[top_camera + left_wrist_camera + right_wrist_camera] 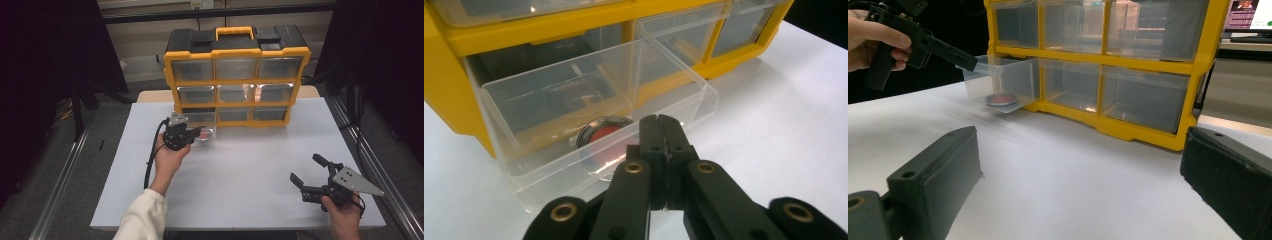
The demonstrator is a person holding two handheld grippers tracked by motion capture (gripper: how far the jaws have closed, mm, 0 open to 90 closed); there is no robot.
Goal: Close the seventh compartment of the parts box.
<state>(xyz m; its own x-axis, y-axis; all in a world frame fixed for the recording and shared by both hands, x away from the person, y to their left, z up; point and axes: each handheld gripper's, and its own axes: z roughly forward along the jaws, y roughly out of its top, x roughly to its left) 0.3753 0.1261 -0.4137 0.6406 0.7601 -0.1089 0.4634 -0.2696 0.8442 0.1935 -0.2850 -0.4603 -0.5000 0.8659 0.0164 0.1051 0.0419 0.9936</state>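
You see: organiser cabinet (235,75), yellow frame, black top, at upper centre; clear drawer (589,130) holding a red disc (605,136), silver-rimmed; both grippers, left (192,134) and right (306,172), black; tabletop (240,175) plain white.

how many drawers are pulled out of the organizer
1: the bottom-left drawer of the yellow organizer is pulled out, with a round red-centred tin inside. The other eight look pushed in.

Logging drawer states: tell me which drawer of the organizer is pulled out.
The bottom-left drawer: it juts out at the left gripper, with a red disc inside; the rest sit flush.
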